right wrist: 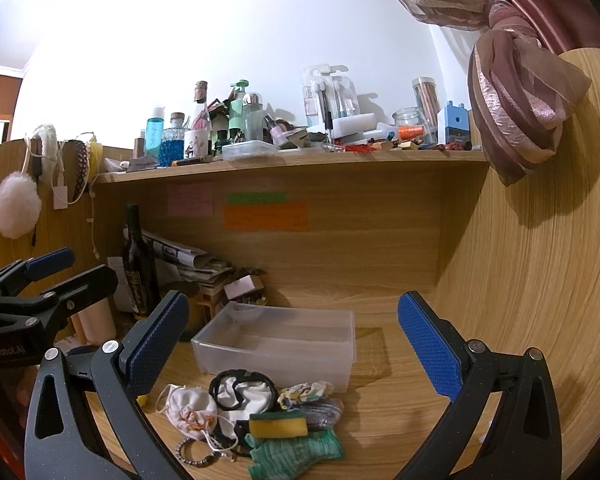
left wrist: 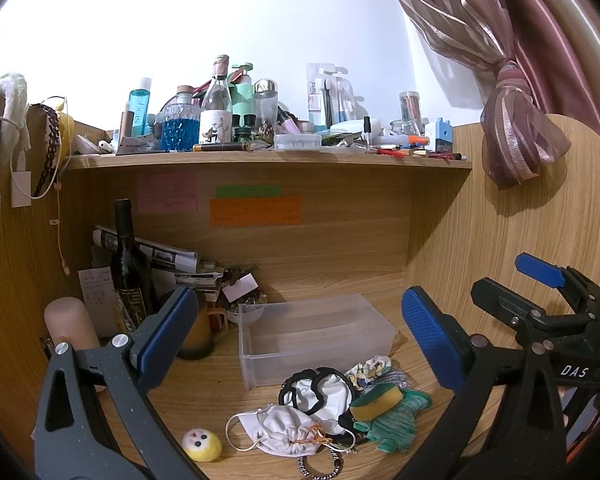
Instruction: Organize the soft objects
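Observation:
A pile of soft things lies on the wooden desk in front of a clear plastic bin (left wrist: pixel 316 334) (right wrist: pixel 276 344): a white drawstring pouch (left wrist: pixel 284 426) (right wrist: pixel 188 404), a black-and-white cloth (left wrist: pixel 320 392) (right wrist: pixel 242 390), a yellow-green sponge (left wrist: pixel 376 398) (right wrist: pixel 278 424), a green cloth (left wrist: pixel 396 420) (right wrist: pixel 296 452), a patterned scrunchie (left wrist: pixel 370 368) (right wrist: pixel 306 392). A yellow felt ball (left wrist: pixel 202 444) lies to the left. My left gripper (left wrist: pixel 300 336) is open above the pile. My right gripper (right wrist: pixel 294 346) is open above it too; it also shows in the left view (left wrist: pixel 540 276).
A dark wine bottle (left wrist: pixel 130 268) (right wrist: pixel 138 268), newspapers (left wrist: pixel 168 258) and a mug (left wrist: pixel 198 332) stand at the back left. A cluttered shelf (left wrist: pixel 268 158) (right wrist: pixel 292 160) runs above. A beaded bracelet (left wrist: pixel 320 466) (right wrist: pixel 192 454) lies at the front. A curtain (left wrist: pixel 512 128) hangs on the right.

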Tool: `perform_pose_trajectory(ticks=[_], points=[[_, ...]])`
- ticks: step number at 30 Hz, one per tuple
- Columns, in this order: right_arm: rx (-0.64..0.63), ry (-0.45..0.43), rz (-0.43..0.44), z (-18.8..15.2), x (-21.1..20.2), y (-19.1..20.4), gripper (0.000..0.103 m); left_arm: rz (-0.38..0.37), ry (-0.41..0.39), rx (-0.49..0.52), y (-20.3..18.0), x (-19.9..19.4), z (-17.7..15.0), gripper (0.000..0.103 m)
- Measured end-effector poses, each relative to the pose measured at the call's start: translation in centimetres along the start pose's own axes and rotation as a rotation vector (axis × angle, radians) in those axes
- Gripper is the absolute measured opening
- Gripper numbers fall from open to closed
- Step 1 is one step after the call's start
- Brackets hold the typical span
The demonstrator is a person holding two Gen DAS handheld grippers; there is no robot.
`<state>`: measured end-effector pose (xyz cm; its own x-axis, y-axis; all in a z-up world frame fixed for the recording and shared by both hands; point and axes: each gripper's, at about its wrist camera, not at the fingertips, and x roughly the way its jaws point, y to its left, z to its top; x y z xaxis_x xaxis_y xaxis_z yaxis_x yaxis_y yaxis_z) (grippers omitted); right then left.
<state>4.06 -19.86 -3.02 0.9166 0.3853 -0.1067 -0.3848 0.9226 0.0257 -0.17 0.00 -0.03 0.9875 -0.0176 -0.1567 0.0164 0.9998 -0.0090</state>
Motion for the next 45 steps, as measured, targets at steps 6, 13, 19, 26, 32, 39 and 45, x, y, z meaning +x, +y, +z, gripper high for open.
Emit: perform_pose_trajectory(ticks=[6, 13, 19, 26, 32, 39, 45], points=[[0.002, 0.0, -0.002, 0.03, 0.02, 0.0, 0.103, 0.0, 0.0, 0.002, 0.05, 0.05, 0.0, 0.103], [0.006, -0.001, -0.002, 0.04, 0.07, 0.0, 0.103, -0.001, -0.003, 0.01, -0.06, 0.11, -0.01, 0.103], [0.009, -0.002, -0.001, 0.02, 0.05, -0.07, 0.103, -0.001, -0.007, 0.01, -0.03, 0.06, -0.03, 0.103], [0.009, -0.003, -0.001, -0.02, 0.04, -0.16, 0.103, 0.0, -0.005, 0.006, 0.01, 0.11, 0.03, 0.103], [0.009, -0.006, 0.005, 0.06, 0.05, -0.23, 0.103, 0.002, -0.007, 0.008, -0.01, 0.11, 0.03, 0.103], [0.011, -0.008, 0.005, 0.01, -0.02, -0.26, 0.103, -0.003, -0.002, 0.004, 0.03, 0.19, -0.01, 0.103], [0.011, -0.007, 0.008, -0.03, 0.03, -0.32, 0.103, -0.003, 0.002, 0.0, 0.08, 0.4, -0.05, 0.103]])
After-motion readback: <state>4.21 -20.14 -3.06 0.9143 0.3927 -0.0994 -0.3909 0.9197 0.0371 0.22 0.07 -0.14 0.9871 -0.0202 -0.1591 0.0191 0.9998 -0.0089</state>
